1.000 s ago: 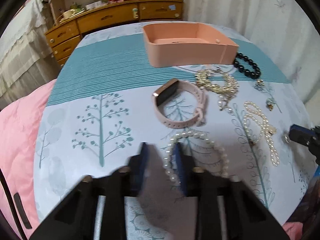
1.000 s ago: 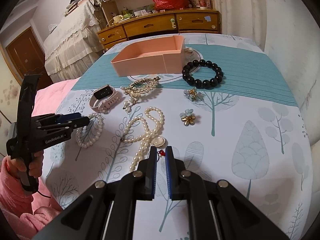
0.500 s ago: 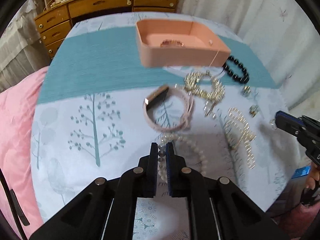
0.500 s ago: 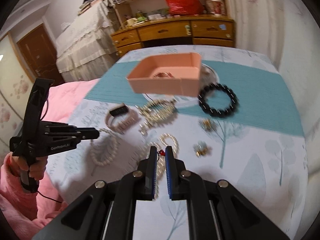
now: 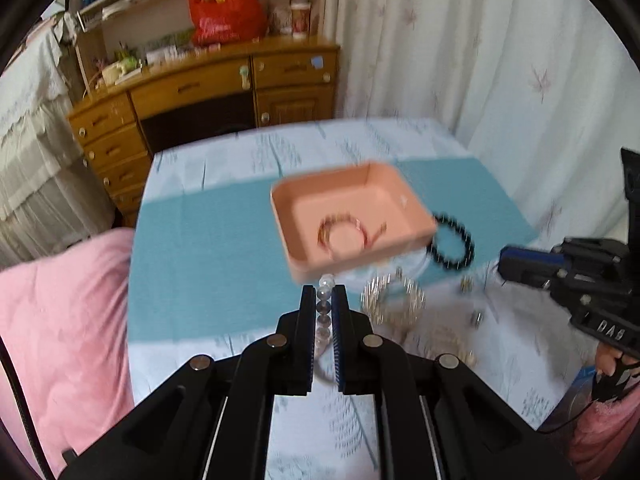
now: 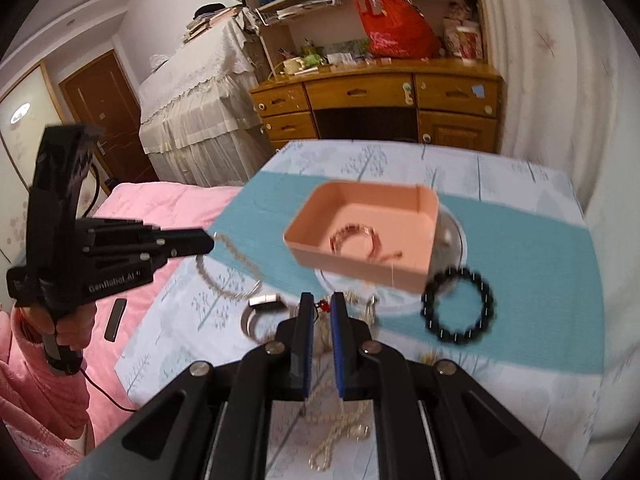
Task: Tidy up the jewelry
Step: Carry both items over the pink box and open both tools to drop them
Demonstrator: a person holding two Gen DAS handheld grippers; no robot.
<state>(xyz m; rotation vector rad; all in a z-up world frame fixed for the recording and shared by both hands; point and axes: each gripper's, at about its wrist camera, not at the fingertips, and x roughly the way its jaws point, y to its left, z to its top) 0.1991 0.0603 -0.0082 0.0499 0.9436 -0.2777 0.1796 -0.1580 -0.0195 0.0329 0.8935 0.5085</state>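
Lifted: left claw (image 5: pixel 324 300) pinching pearl bracelet (image 5: pixel 323 312) nr pink tray (image 5: pixel 304 264); right claw (image 6: pixel 319 308) nearly closed.

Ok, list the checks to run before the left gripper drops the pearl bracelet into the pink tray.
1. Left gripper shut on the pearl bracelet: ok.
2. Bracelet lifted clear of the cloth: ok, it dangles in the right wrist view.
3. Bracelet above the pink tray: not ok, it hangs to the tray's left.
4. Room in the tray: ok, only a rose bracelet lies inside.
5. Right gripper holding the pearl necklace: ok.
6. Strands tangled: cannot tell, blurred.
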